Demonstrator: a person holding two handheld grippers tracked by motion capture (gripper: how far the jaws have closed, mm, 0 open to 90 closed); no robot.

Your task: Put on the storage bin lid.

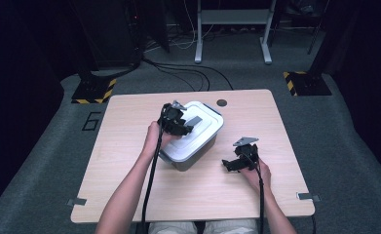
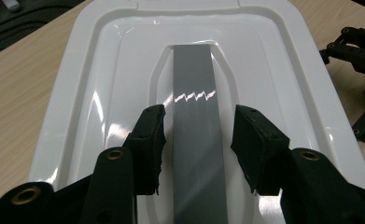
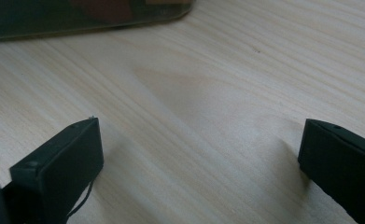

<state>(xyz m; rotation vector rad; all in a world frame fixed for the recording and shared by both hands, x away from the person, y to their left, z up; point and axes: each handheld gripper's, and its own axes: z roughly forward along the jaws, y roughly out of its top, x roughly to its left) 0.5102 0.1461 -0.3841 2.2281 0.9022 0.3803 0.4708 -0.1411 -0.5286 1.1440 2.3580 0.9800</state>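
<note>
A lidded plastic box with a white lid [image 1: 206, 118] stands mid-table, and a grey handle strip [image 2: 194, 93] lies flat in the lid's recess. My left gripper [image 1: 184, 127] hovers over the lid's near end. In the left gripper view its jaws [image 2: 200, 112] straddle the grey handle with a small gap on each side, so it is open and not pressing. My right gripper [image 1: 228, 165] rests low over the bare wood to the right of the box. Its jaws [image 3: 202, 123] stand wide open with nothing between them. The box's base [image 3: 77, 18] crosses the top of the right gripper view.
The wooden table [image 1: 129, 185] has bare wood left and right of the box and a round cable hole [image 1: 221, 103] at its far edge. Beyond it are grey carpet, loose cables [image 1: 178, 73] and stand bases with yellow-black tape [image 1: 305, 83].
</note>
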